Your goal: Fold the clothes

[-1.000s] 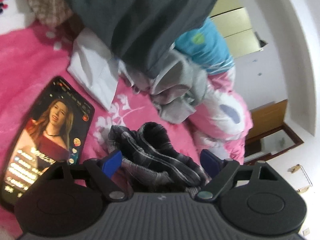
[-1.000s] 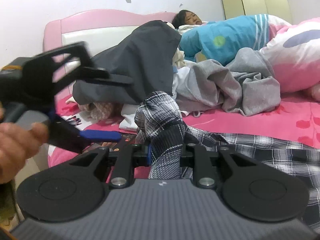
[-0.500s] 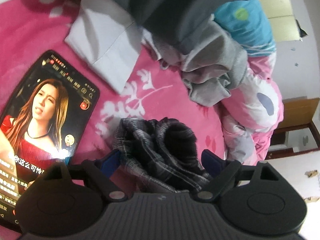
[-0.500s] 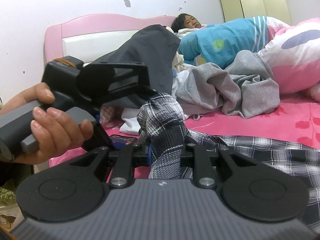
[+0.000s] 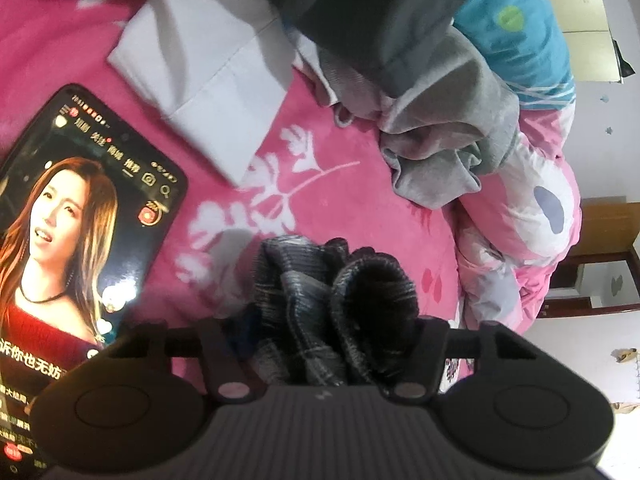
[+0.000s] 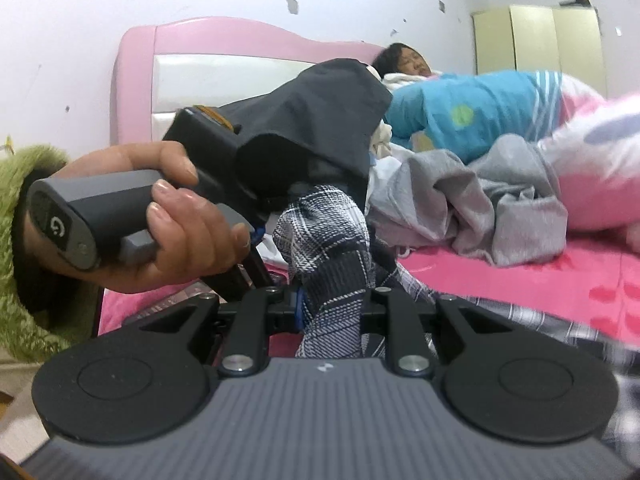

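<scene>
L gripper (image 5: 332, 336) & R gripper (image 6: 332, 308) both clamp plaid garment (image 5: 320, 292); phone (image 5: 76, 216) at 9 o'clock, a drag w/ trailing cloth could sweep it.

left gripper (image 5: 328, 336) fingertips buried in plaid garment (image 5: 320, 304), grip unclear. phone (image 5: 68, 232) left of it, cut off by frame edge. far-right plaid blurred.
</scene>
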Available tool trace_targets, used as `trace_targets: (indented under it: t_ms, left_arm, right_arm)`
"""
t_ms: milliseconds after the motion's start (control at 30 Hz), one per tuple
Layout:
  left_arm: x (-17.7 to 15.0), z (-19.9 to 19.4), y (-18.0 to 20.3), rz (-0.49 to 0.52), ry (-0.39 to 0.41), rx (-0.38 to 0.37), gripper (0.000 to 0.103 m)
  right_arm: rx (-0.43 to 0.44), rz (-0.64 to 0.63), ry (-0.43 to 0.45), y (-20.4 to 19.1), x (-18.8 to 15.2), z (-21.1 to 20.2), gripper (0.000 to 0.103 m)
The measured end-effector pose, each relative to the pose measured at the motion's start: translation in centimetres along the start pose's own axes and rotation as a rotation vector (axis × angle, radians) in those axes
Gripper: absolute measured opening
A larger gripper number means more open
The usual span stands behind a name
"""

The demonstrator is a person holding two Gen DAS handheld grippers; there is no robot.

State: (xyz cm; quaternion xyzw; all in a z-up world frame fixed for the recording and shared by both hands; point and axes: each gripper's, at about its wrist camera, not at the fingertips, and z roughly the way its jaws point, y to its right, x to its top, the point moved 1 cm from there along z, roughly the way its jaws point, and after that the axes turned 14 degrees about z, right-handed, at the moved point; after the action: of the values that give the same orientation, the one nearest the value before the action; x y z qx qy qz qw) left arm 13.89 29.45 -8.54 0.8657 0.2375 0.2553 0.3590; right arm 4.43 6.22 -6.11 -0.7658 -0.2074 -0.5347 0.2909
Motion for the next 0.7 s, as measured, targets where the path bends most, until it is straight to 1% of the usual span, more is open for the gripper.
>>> trace_targets:
  t_ms: [133, 167, 233, 400, 467, 533, 700]
  left_arm:
    - [-0.2, -1.3, 0.1, 0.014, 0.014, 0.002, 0.059]
    - [-0.2, -1.6, 0.1, 0.017, 0.017, 0.003, 0.061]
    - [-0.3, -2.3, 0.1, 0.024, 0.024, 0.004, 0.067]
    - [-0.5, -3.9, 0.2, 0.041, 0.04, 0.006, 0.075]
    - [-0.8, -3.7, 0.1, 0.023, 0.03, -0.009, 0.076]
    - [-1.1, -3.5, 0.0, 0.005, 0.02, -0.025, 0.08]
    - [-1.9, -3.1, -0.3, -0.039, -0.006, -0.063, 0.085]
  right_arm:
    - [-0.008, -0.01, 0.003, 0.1, 0.1, -0.1, 0.018]
    - [-0.01, -0.011, 0.003, 0.1, 0.2, -0.1, 0.019]
    - [-0.013, -0.008, 0.003, 0.3, 0.2, -0.1, 0.019]
    - [-0.021, 0.025, 0.004, 0.9, 0.3, -0.1, 0.019]
    - [-0.024, 0.041, 0.008, 1.2, 0.4, -0.1, 0.019]
    - [-0.026, 0.055, 0.01, 1.4, 0.5, -0.1, 0.019]
    - [-0.031, 0.074, 0.013, 1.6, 0.6, -0.1, 0.019]
